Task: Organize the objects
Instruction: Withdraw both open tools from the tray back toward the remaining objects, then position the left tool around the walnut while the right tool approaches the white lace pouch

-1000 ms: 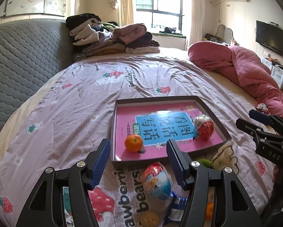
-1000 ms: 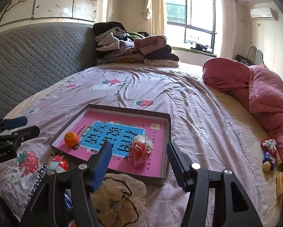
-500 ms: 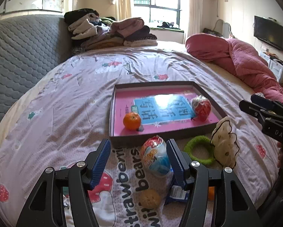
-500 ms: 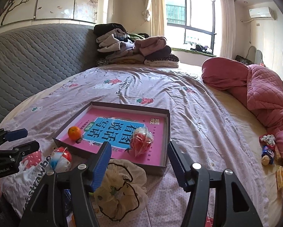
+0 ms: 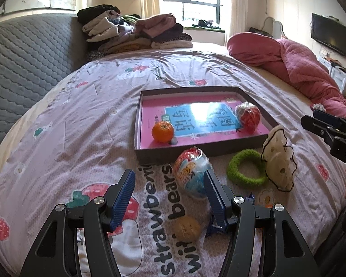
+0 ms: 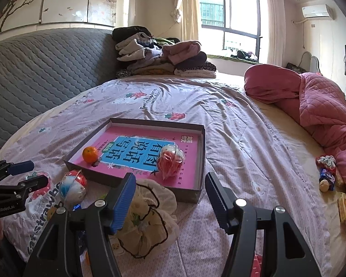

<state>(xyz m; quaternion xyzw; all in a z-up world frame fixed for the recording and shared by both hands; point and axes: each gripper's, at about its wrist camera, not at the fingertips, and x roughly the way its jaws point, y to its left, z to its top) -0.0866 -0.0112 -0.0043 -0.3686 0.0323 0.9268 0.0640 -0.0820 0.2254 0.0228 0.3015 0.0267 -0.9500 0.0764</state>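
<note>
A shallow box tray [image 5: 149, 155] [image 6: 197, 192] with a pink book cover inside lies on the bed. In it sit an orange [image 5: 162, 131] [image 6: 90, 154] and a red netted ball [image 5: 248, 115] [image 6: 170, 162]. A foil toy egg [image 5: 192, 173] [image 6: 72, 188] lies in front of the tray, by my open, empty left gripper [image 5: 169, 184], close to its right finger. A green fuzzy ring [image 5: 245, 170], a cream scrunchie [image 5: 279, 161] [image 6: 147, 217] and a walnut [image 5: 186, 229] lie nearby. My right gripper [image 6: 170, 191] is open and empty above the scrunchie.
A pile of folded clothes [image 5: 131, 32] is at the bed's head, a pink quilt [image 5: 300, 69] on the right. Small snacks [image 6: 326, 175] lie beside the quilt. A grey padded headboard [image 5: 22, 64] borders the left.
Both grippers have pulled back from the tray and tilted down. The egg, ring, walnut and scrunchie now show more fully. Both stay open.
</note>
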